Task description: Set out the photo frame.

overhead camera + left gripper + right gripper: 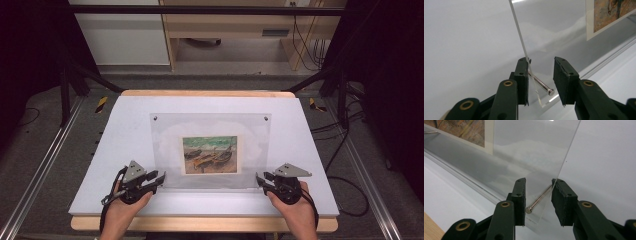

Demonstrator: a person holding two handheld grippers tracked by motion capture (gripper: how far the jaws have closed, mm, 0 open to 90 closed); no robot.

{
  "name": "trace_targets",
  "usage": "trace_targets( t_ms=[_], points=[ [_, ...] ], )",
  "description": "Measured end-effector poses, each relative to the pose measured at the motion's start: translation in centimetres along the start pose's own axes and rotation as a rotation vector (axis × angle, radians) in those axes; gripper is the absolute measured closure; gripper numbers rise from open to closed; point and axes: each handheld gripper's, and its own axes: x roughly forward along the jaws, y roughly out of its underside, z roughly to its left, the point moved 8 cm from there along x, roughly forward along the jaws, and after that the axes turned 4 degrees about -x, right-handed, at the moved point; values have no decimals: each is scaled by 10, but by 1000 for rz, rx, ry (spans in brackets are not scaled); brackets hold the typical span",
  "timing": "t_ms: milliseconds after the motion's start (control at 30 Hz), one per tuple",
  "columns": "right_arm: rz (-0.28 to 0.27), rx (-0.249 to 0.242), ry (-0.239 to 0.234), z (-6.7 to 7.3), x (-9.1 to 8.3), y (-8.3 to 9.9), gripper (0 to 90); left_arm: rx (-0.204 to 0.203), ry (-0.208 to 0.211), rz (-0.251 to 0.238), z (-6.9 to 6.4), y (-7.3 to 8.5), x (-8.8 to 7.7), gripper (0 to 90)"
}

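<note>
A clear acrylic frame [210, 125] stands tilted on the white table [125, 135] with a print of beached boats [210, 155] in its middle. Small metal pins sit at its upper corners. My left gripper [161, 178] is at the lower left corner. There its jaws [541, 75] bracket the sheet's edge [522, 45] and close on a silver corner pin [540, 83] end to end. My right gripper [260, 180] holds the lower right corner the same way, with its jaws [538, 195] shut on that corner's pin [539, 200]. A hand grips each tool.
The white board lies on a wooden tabletop whose edge [200, 224] runs along the front. A thin straight edge [609, 56] crosses the table behind the sheet's foot. Metal rails [45, 165] flank the table, and cables [345, 185] trail on the floor at right.
</note>
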Motion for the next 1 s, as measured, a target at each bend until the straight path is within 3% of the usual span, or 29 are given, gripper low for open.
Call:
trace_targets(
  t_ms=[1000],
  points=[
    [5, -13, 1, 2, -1, 3, 652, 11, -1, 8, -2, 2, -1, 641]
  ],
)
